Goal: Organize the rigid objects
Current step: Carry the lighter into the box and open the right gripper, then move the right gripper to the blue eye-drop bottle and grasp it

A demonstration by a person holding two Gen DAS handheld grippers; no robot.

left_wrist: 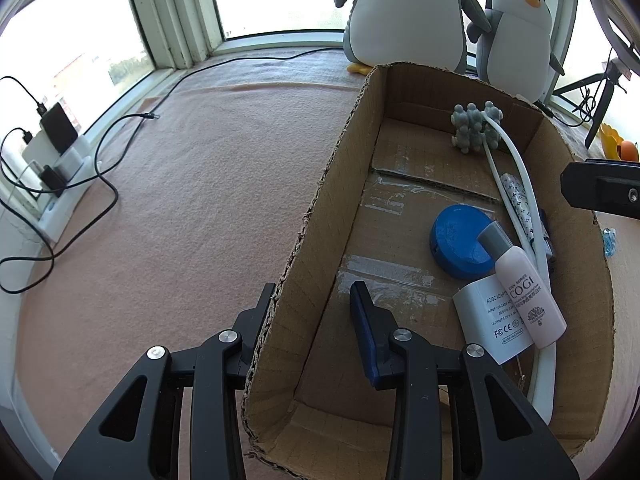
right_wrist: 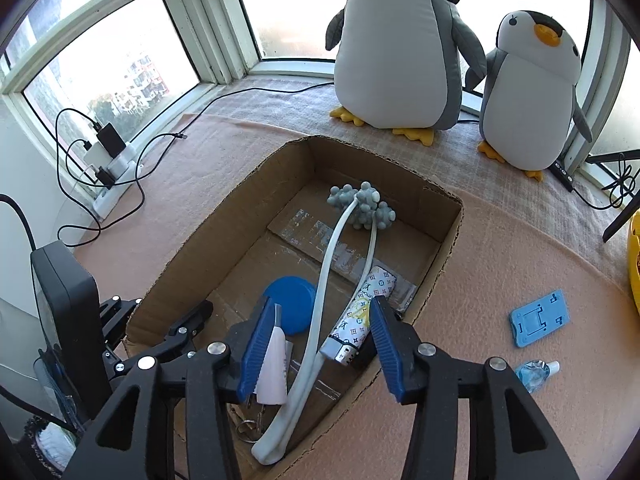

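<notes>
Left gripper (left_wrist: 312,292): straddles the near left wall of the cardboard box (left_wrist: 320,200), outer finger against the cardboard, inner blue pad standing clear of it, so spread rather than pinching

Right gripper (right_wrist: 320,304): hovers over the near end of the box with jaws wide apart, gripping nothing

Just beside its left pad: pink bottle (right_wrist: 272,368), lying inside the box across a white adapter (left_wrist: 492,320), grey cap resting on a blue round case (left_wrist: 456,240)

Alongside, also in the box: a patterned white case (right_wrist: 368,312) and a long white massager (right_wrist: 320,300), reaching to the far wall with its grey knobbed heads

Outside the box on the pink cloth (left_wrist: 180,200), to the right: a blue stand (right_wrist: 540,318) and a small clear bottle (right_wrist: 534,372)

Farther off, by the window: power strip (right_wrist: 116,176) on the left, two plush penguins (right_wrist: 396,48) behind the box
</notes>
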